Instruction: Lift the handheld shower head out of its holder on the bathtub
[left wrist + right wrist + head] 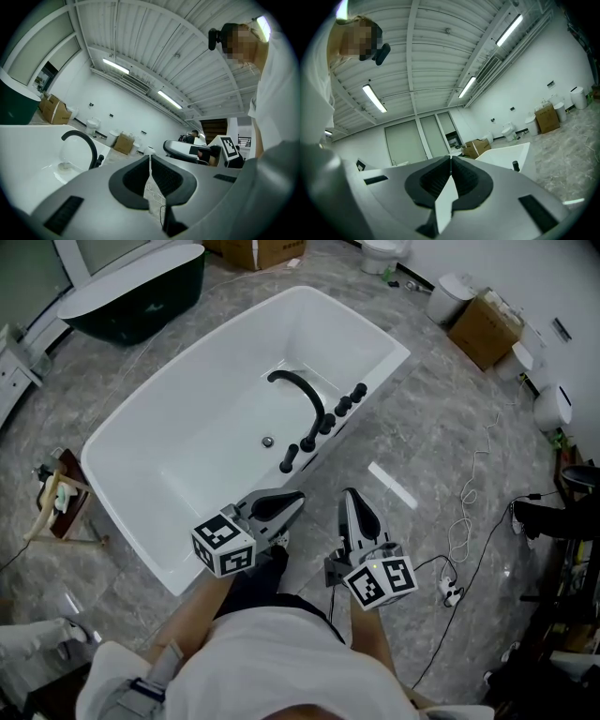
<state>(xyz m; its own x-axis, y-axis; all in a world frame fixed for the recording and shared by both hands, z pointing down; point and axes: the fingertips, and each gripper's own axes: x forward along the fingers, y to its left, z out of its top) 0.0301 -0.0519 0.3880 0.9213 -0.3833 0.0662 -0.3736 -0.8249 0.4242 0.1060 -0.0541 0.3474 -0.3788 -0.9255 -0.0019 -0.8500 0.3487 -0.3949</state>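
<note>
A white bathtub [141, 460] lies slantwise on the grey marble floor. On its right rim stands a black arched spout [302, 392] and a row of black fittings [339, 409]. The slim black upright piece at the row's near end [289, 458] looks like the handheld shower head in its holder. My left gripper [296, 499] hovers just short of that rim, shut and empty. My right gripper [349, 493] is beside it over the floor, also shut and empty. The spout [83, 142] shows to the left in the left gripper view. The tub's corner [513, 152] appears in the right gripper view.
A dark green tub [131, 296] stands at the upper left. Cardboard boxes [483, 329] and toilets line the far wall. A white cable with a power strip [450, 591] lies on the floor at right. A wooden rack [61, 504] stands left of the tub.
</note>
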